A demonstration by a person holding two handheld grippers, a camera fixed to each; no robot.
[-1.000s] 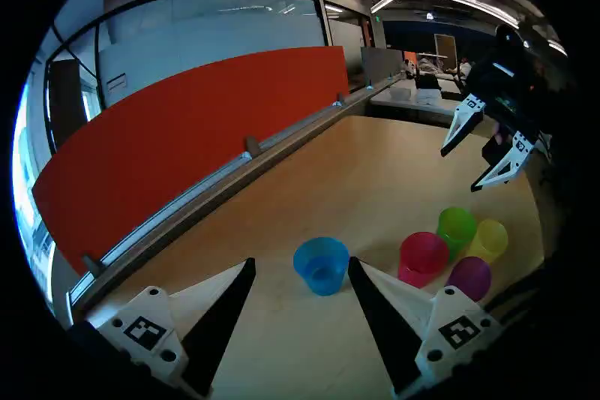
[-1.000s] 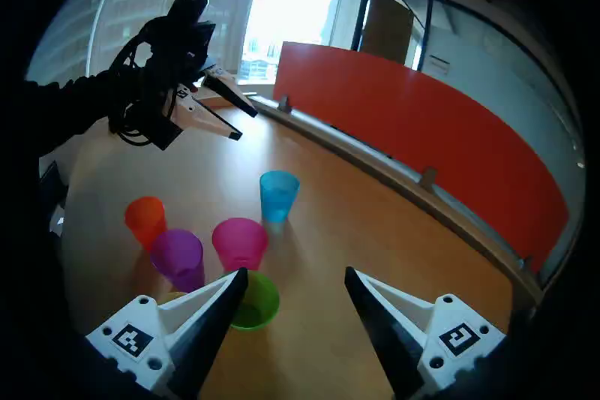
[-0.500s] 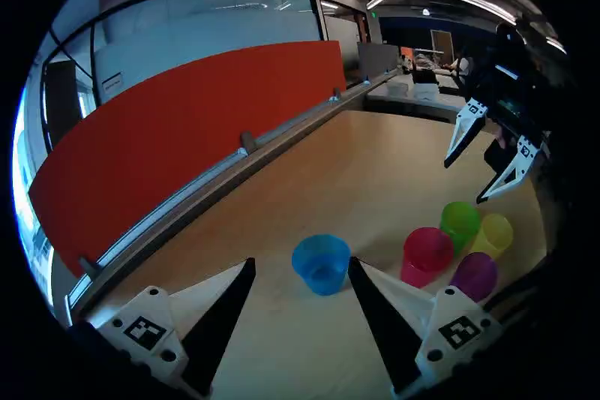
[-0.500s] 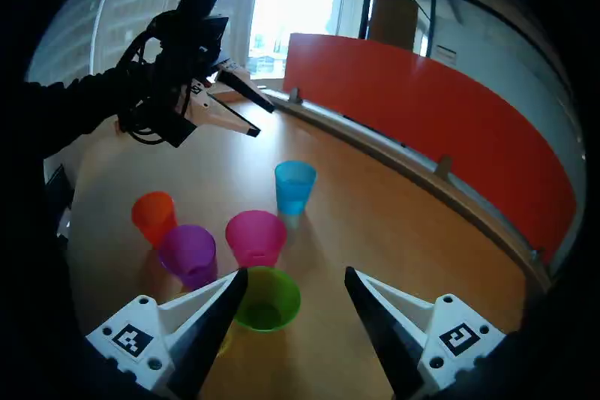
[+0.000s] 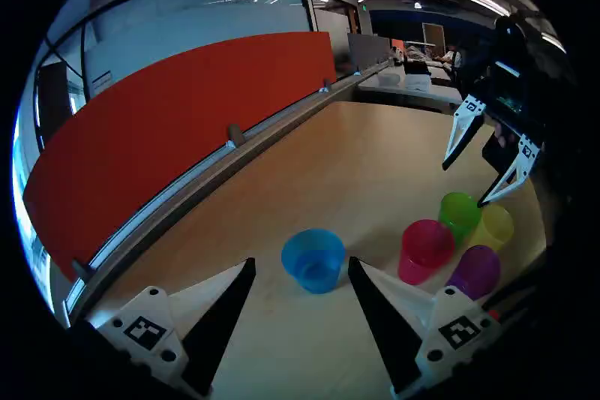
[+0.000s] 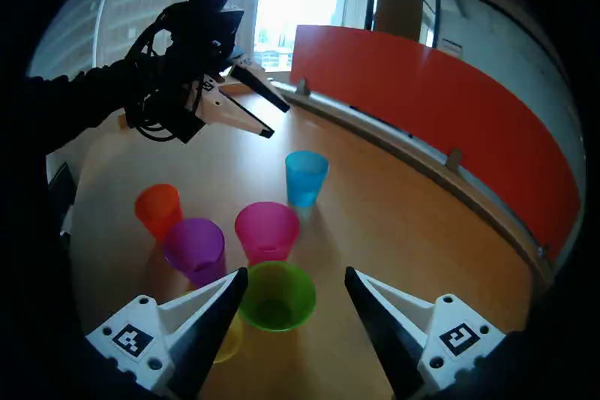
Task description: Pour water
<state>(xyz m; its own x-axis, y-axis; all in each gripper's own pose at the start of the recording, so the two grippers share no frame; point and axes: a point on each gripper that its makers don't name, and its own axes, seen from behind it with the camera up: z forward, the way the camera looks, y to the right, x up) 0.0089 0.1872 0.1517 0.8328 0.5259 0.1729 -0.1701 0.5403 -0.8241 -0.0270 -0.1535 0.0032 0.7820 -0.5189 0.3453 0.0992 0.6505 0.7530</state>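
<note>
A blue cup (image 5: 313,260) stands on the wooden table (image 5: 360,160), just ahead of and between the fingertips of my open left gripper (image 5: 300,269). In the right gripper view a green cup (image 6: 277,296) sits between the fingertips of my open right gripper (image 6: 295,278), nothing pressed. Behind it stand a pink cup (image 6: 267,231), a purple cup (image 6: 196,250), an orange cup (image 6: 158,209) and the blue cup (image 6: 306,178). A yellow cup (image 6: 223,336) peeks out under my right gripper's left finger. The left gripper (image 6: 266,119) hovers above the cups, held by a dark-sleeved arm.
A red partition (image 5: 180,122) with a metal rail runs along the table's far edge. The right gripper (image 5: 484,167) hangs over the green cup (image 5: 458,215) and yellow cup (image 5: 493,226) in the left gripper view. More desks stand in the background.
My right gripper has come down and forward, so the green cup now lies between its fingertips. My left gripper has drifted slightly closer to the blue cup.
</note>
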